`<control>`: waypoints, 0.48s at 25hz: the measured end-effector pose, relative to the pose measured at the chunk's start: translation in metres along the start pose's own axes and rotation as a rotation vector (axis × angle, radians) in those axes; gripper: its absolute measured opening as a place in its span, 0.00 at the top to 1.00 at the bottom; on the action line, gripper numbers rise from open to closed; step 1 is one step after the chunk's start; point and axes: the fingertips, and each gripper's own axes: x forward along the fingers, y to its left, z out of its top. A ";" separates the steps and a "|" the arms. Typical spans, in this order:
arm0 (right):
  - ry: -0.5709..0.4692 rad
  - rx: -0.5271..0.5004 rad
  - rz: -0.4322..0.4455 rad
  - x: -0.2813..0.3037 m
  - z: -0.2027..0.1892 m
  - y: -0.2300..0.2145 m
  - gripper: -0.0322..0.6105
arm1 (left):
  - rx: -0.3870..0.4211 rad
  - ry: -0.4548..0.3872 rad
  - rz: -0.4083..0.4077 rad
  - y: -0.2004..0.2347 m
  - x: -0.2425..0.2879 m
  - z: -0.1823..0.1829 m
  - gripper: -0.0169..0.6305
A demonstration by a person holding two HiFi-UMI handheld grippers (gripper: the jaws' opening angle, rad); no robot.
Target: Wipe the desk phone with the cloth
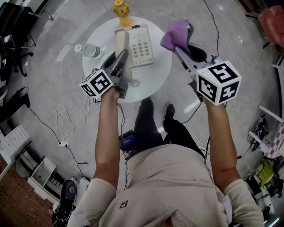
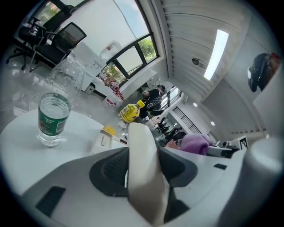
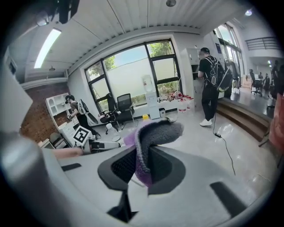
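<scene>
Your left gripper [image 1: 120, 56] clamped the handset [image 1: 120, 41] at the left side of the desk phone [image 1: 142, 46] on the round worktop [image 1: 153, 77]. Your right gripper [image 1: 181, 48] grasped the purple cloth [image 1: 174, 34], to the phone's right.

cloth [image 1: 174, 35] — purple | desk phone [image 1: 141, 46] — cream | bottle [image 1: 123, 9] yellow | table [image 1: 103, 37] white
</scene>
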 end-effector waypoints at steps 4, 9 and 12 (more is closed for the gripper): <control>0.021 0.018 -0.001 0.001 -0.015 -0.004 0.88 | 0.021 0.016 0.063 0.019 0.014 -0.005 0.66; 0.040 0.031 0.001 0.006 -0.025 -0.008 0.88 | 0.052 0.015 0.149 0.044 0.028 -0.003 0.66; 0.048 0.037 0.000 0.007 -0.030 -0.011 0.88 | 0.052 0.033 0.176 0.054 0.038 -0.011 0.66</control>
